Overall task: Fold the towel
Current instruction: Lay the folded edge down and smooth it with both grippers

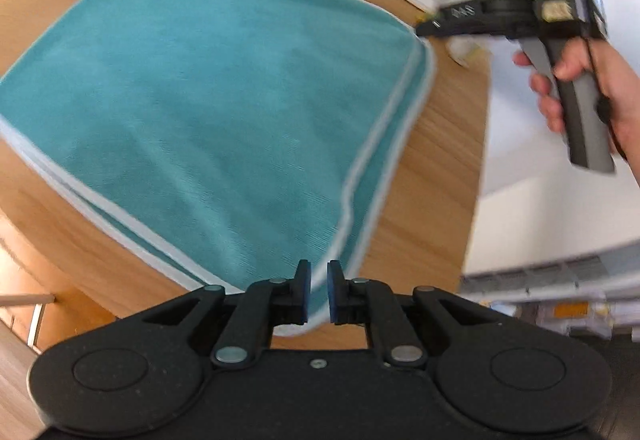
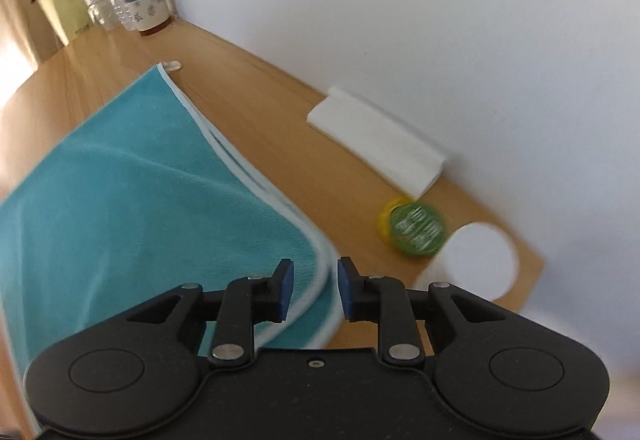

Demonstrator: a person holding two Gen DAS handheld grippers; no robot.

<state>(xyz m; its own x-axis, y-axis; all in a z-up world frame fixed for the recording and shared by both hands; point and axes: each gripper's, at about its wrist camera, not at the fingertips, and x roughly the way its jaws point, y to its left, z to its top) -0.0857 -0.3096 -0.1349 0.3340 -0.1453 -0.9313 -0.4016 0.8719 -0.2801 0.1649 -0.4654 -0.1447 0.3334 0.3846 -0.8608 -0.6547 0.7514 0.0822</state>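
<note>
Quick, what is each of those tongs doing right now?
Left tongs: open, over the teal towel's white-trimmed corner.
Right tongs: open, holding nothing.

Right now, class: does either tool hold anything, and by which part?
Nothing is held. Both the left tool and right tool stand open, each astride a white-trimmed corner of the teal towel.

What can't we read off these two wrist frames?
- Left wrist view: the towel corner by the left gripper runs under the gripper body; grip unclear.
- Left wrist view: right gripper tips motion-blurred at the towel's far corner.
- Right wrist view: green lid text smeared by blur.
- Right wrist view: white round object partly behind the right gripper; identity unclear.
</note>
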